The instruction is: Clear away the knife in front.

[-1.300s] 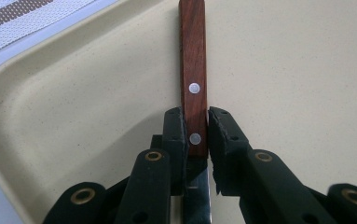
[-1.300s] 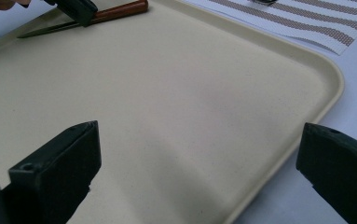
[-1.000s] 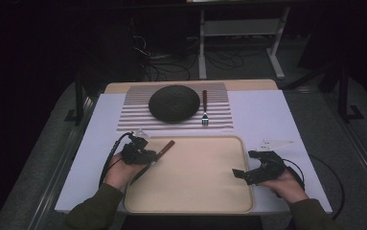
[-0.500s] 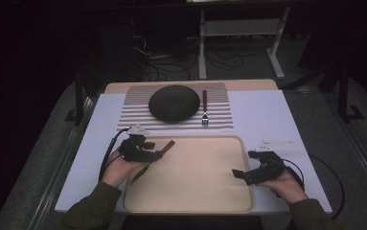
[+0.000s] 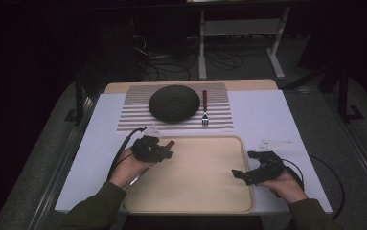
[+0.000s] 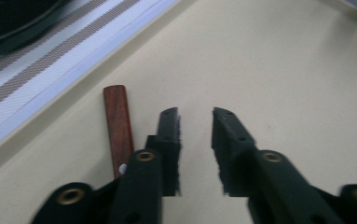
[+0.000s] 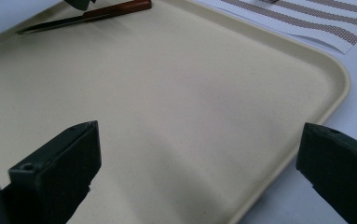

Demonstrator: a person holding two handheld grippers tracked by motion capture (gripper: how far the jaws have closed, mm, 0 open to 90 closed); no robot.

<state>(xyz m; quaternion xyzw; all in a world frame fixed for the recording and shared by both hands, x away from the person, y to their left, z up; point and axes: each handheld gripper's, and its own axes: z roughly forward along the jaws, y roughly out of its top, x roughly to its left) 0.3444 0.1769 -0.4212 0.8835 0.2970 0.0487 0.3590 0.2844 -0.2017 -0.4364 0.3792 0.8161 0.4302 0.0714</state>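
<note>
Dark room, lit table: our left gripper (image 6: 195,116), jaws just narrowing on nothing, sits beside the knife (image 6: 118,128), apparently released on the tray (image 5: 219,158); next, re-centre.

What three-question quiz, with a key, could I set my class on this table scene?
1. True or false: the knife lies between the left gripper's jaws.
2. What lies beside the dark bowl on the striped mat? A spoon, B fork, C cup.
3. Fill in: the right gripper's jaws stand ___ over the tray.
Key: 1 false: the knife lies on the tray beside the jaws, which have just been closing with nothing between them. 2 B. 3 open.
</note>
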